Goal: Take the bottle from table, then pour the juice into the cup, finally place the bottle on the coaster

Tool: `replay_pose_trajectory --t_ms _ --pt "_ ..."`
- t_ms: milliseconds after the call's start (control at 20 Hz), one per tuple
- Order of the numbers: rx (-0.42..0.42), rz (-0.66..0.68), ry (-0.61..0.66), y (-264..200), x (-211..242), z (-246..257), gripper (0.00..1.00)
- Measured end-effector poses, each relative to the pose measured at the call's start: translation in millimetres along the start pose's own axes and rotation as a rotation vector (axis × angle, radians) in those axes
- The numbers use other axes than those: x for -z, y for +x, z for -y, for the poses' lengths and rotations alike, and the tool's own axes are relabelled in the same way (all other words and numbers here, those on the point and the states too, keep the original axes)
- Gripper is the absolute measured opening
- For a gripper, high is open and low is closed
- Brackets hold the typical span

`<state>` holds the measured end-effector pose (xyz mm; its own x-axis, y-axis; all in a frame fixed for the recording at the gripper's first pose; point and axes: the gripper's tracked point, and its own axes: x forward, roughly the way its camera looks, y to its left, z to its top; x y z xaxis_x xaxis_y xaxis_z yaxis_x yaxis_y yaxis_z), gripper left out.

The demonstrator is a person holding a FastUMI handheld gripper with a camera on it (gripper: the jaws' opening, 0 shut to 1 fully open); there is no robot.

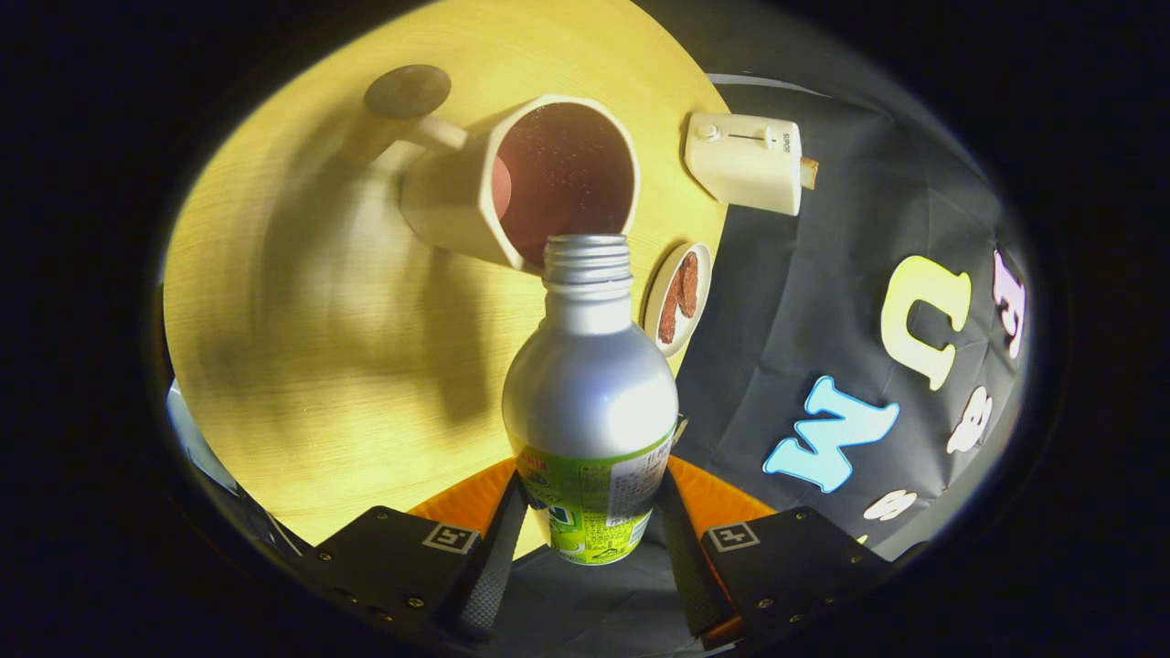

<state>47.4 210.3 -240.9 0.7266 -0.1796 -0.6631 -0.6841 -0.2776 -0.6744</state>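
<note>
A silver bottle [590, 384] with a green label stands out between my fingers, its open threaded neck pointing ahead. My gripper [590, 539] is shut on the bottle, both fingers pressing the labelled lower part. Just beyond the bottle's mouth lies the opening of a cream cup [539, 178] with a dark reddish inside and a handle on its far side. The whole scene is tilted, so the bottle leans toward the cup. A dark round coaster [408, 90] lies on the wooden table [302, 329] past the cup's handle.
A cream toaster [745, 160] with a slice in it sits at the table's edge to the right of the cup. A small white plate [678, 297] with brown pieces lies right of the bottle's neck. Black cloth hangs beyond the table edge.
</note>
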Motion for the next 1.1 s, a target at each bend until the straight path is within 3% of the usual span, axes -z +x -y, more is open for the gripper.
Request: replay_pose_trajectory --t_ms 1100 --pt "-0.022 -0.060 -0.102 1 8 13 0.76"
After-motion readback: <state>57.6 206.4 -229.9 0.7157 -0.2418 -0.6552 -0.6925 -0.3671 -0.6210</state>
